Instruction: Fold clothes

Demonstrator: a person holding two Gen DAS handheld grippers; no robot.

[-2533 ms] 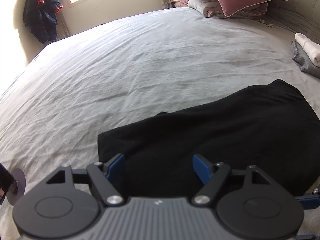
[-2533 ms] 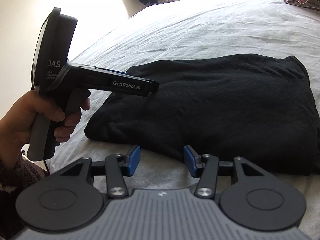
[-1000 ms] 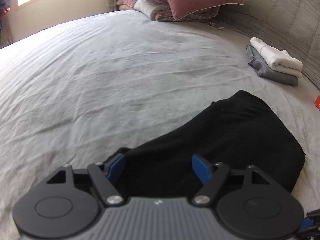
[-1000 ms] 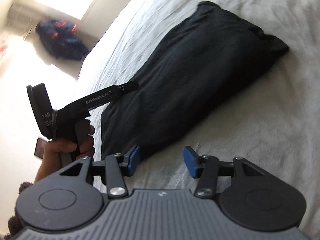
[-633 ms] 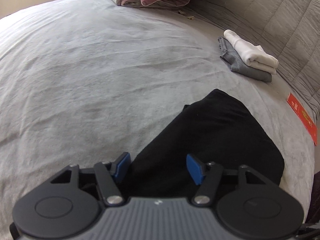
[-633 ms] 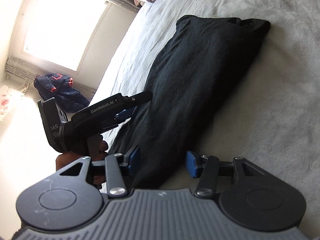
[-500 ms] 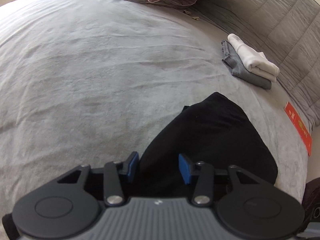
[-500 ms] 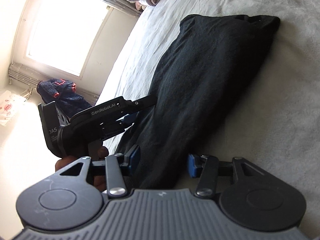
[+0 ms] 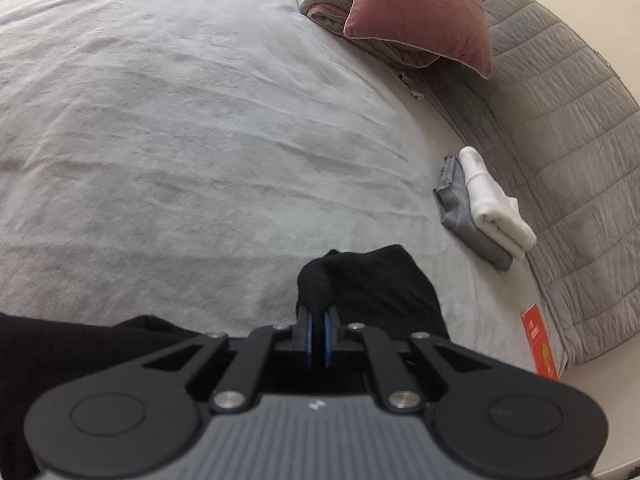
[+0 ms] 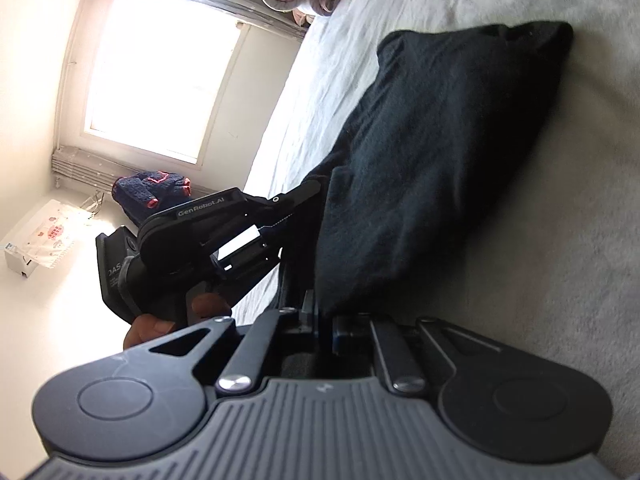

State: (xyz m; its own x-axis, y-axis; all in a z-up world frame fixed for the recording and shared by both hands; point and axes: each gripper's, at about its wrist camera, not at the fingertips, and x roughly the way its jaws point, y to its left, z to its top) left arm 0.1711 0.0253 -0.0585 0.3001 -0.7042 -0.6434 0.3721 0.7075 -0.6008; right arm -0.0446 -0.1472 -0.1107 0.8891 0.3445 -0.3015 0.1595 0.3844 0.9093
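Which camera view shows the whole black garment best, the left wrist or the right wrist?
The right wrist view. There the black garment stretches across the bed up to its far end. The left wrist view shows only a bunched part of it ahead of the left gripper.

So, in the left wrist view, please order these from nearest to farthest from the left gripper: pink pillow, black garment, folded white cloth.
1. black garment, pinched in the left gripper
2. folded white cloth, to the right, near the headboard
3. pink pillow, far end, upper right
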